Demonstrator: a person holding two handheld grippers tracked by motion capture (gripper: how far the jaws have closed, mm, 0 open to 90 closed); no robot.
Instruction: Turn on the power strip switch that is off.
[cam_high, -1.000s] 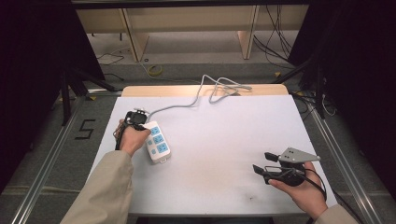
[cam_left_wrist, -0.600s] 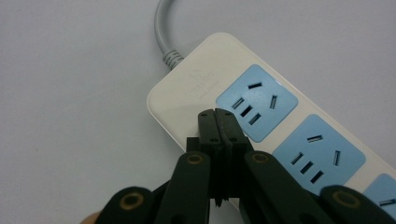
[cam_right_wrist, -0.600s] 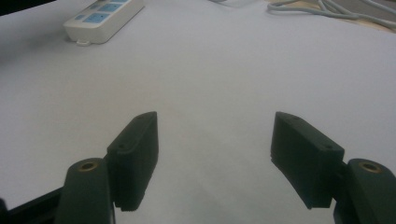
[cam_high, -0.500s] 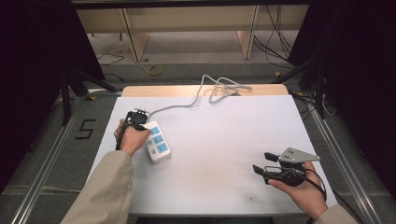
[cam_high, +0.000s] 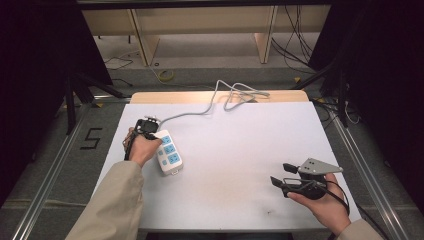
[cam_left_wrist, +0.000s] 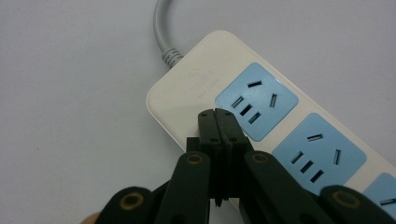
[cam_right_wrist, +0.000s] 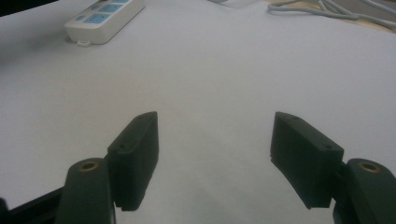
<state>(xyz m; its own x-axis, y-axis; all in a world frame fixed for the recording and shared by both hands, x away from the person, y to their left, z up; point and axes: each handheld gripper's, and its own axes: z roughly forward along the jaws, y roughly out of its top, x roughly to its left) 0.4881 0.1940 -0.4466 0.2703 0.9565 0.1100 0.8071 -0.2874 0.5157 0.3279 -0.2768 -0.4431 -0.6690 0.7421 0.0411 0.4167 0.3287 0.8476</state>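
While the white plastic power strip with blue sockets (cam_high: 168, 154) lies at the left-centre of the white table (cam_high: 240, 150), the left gripper (cam_left_wrist: 218, 116) has its jaws pressed together over the strip's cable end, gripping nothing. At lower right, the right gripper (cam_high: 280, 174) rests wide open and empty.

A big black number 5 (cam_high: 91, 138) is marked on the grey floor (cam_high: 45, 165), just to the left of the white table (cam_high: 240, 150). In the left gripper view, the white plastic power strip with blue sockets (cam_left_wrist: 275, 126) has a small raised mark and a line of tiny letters (cam_left_wrist: 204, 84) on its white end, near the grey cord, but they are too faint to read.
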